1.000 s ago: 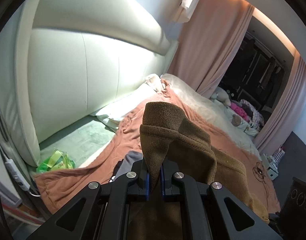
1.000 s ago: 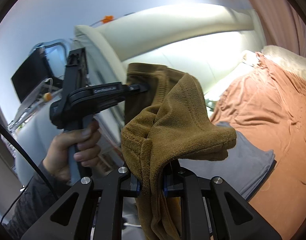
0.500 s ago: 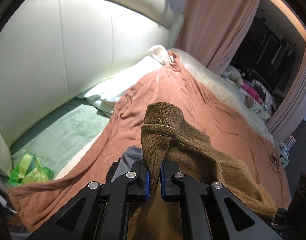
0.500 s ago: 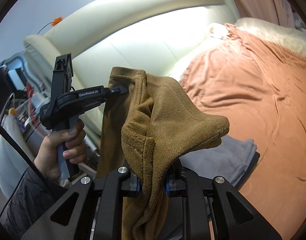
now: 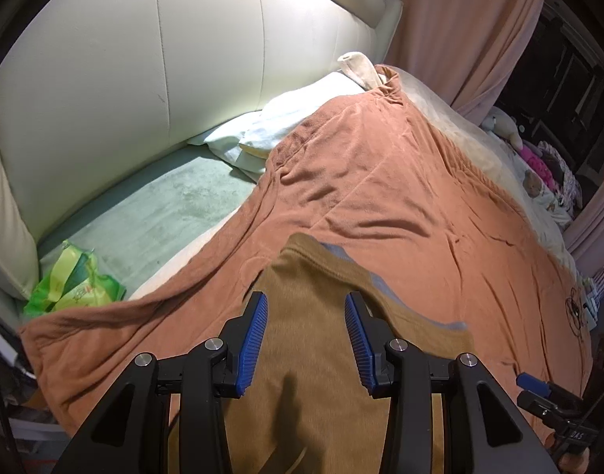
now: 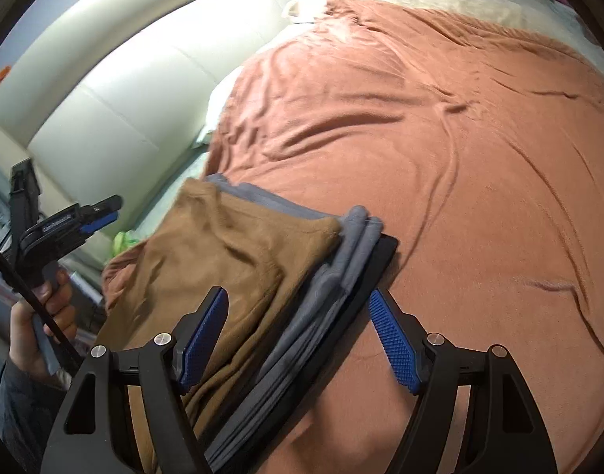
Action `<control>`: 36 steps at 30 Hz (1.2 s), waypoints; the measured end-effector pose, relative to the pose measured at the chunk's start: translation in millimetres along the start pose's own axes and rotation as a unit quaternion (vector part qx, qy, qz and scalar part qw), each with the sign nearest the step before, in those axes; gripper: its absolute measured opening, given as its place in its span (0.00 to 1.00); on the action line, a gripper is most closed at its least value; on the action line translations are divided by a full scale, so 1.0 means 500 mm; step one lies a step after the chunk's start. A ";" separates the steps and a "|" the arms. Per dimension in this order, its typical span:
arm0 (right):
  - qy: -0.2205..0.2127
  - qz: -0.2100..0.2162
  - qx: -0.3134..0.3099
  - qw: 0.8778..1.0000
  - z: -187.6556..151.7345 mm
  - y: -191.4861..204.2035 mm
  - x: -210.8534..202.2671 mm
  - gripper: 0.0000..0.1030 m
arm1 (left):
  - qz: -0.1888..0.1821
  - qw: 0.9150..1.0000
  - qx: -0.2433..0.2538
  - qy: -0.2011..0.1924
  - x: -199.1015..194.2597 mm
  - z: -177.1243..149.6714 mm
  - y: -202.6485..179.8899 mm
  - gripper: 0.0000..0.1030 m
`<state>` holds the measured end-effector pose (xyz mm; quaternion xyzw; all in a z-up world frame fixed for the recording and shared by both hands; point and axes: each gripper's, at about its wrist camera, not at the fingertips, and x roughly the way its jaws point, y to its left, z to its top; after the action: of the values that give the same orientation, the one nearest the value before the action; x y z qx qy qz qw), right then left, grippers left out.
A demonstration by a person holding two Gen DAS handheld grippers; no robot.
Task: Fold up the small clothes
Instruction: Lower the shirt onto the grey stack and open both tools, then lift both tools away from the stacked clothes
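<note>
The brown fleece garment (image 5: 321, 316) (image 6: 231, 252) lies flat on a stack of folded grey clothes (image 6: 341, 260), with a black piece (image 6: 385, 249) under them, on the orange blanket (image 5: 400, 197). My left gripper (image 5: 306, 316) hovers over the garment's near part; its jaws are opening and the blue pads (image 5: 256, 331) do not press the cloth. My right gripper (image 6: 298, 304) stands wide above the edge of the stack, its jaws also opening and gripping nothing. In the right wrist view a hand (image 6: 45, 316) holds the left gripper (image 6: 108, 209) at the left.
A padded cream headboard (image 5: 144, 79) runs behind the bed. White pillows (image 5: 286, 126) and a green packet (image 5: 73, 284) lie on the pale green sheet (image 5: 164, 217). Pink curtains (image 5: 460, 19) and plush toys (image 5: 531, 150) are at the far right.
Both grippers sank toward the bed and let go of the brown garment. It hung bunched from both jaws before and now lies spread on the grey stack.
</note>
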<state>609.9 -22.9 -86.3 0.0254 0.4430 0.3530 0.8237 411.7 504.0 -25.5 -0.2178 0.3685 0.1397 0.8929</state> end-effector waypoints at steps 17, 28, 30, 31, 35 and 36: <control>0.043 0.087 -0.150 0.984 -0.085 0.145 0.028 0.37 | 0.020 0.998 -0.001 0.061 -0.069 -0.241 0.010 0.42; 0.078 0.065 -0.192 0.976 -0.155 0.121 0.082 0.34 | 0.032 0.998 -0.007 0.058 -0.099 -0.350 -0.019 0.42; 0.074 0.062 -0.201 0.975 -0.167 0.125 0.071 0.34 | 0.034 0.998 -0.005 0.056 -0.106 -0.372 -0.029 0.42; 0.074 0.058 -0.204 0.974 -0.170 0.127 0.067 0.34 | 0.035 0.998 -0.003 0.055 -0.110 -0.382 -0.035 0.42; 0.073 0.042 -0.218 0.972 -0.196 0.129 0.041 0.34 | 0.031 0.998 0.001 0.056 -0.119 -0.412 -0.053 0.42; 0.077 0.043 -0.213 0.973 -0.203 0.127 0.036 0.34 | 0.030 0.998 0.001 0.058 -0.119 -0.418 -0.058 0.42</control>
<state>504.9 8.1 -138.0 -0.1591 0.4177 0.4753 0.7579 257.5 370.6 -106.8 -0.2133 0.4260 0.1530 0.8658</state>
